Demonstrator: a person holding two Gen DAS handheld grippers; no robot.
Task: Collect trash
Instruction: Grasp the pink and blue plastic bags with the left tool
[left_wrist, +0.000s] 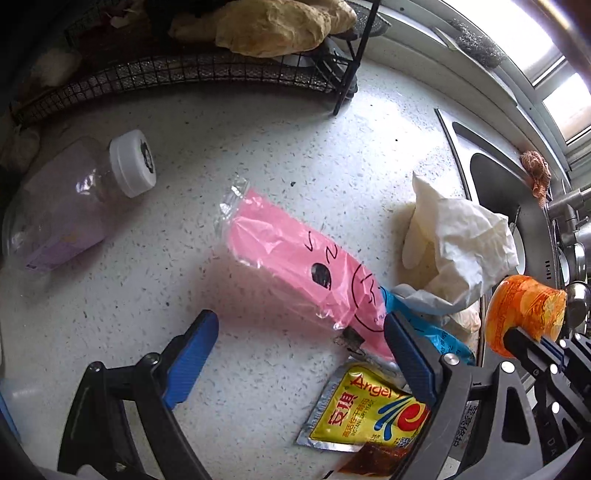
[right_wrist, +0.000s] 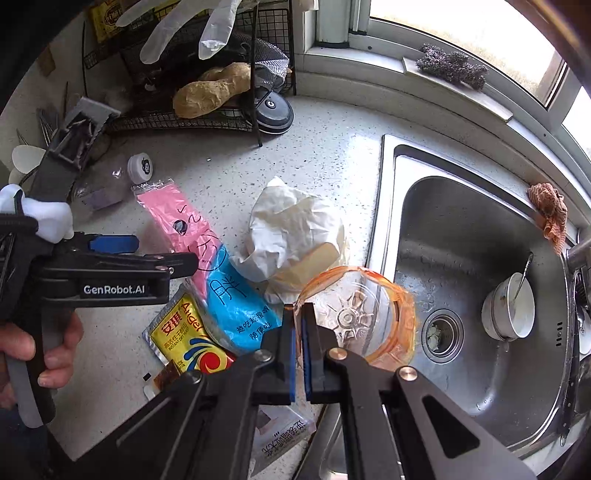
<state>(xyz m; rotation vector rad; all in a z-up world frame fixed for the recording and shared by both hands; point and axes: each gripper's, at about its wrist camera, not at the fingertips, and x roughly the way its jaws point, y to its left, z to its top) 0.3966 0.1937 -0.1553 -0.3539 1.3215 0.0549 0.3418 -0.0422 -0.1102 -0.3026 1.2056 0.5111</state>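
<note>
We see right gripper (right_wrist: 298, 325) hide rim of orange-wrapped plastic cup (right_wrist: 360, 314), jaws clamped shut on it above sink (right_wrist: 461, 236) edge; left gripper (left_wrist: 299, 332) jaws wide, empty, over pink wrapper (left_wrist: 291, 266) on table (left_wrist: 258, 147); yellow yeast sachet (left_wrist: 365, 413) partly covered

The speckled white stone countertop (left_wrist: 258, 155) looked smooth and faintly glossy. A pink plastic wrapper (left_wrist: 295, 266) was shiny and creased; crumpled white paper (right_wrist: 291, 236) looked matt. The brushed stainless-steel sink (right_wrist: 461, 236) gleamed dully beside it.
</note>
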